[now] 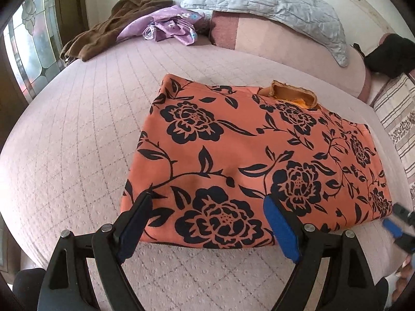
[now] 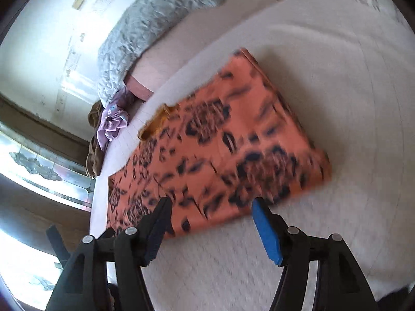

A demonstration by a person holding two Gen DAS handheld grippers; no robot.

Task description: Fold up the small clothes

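Orange flowered garment [image 1: 249, 155] laid flat in a folded rectangle on the bed [image 1: 77, 134], probably to keep layers square for another fold. Left tongs [image 1: 207, 223] spread wide over the near edge, gripping nothing. Right tongs [image 2: 210, 223] likewise gaping and empty, poised at the near right corner. Collar or lining poking out at the far edge, unclear which. Right view smeared by blur, print unreadable there. Layers underneath hidden. Purple cloth [image 1: 168, 26] and brown cloth [image 1: 103, 33] heaped far off by the grey quilt [image 1: 272, 2].
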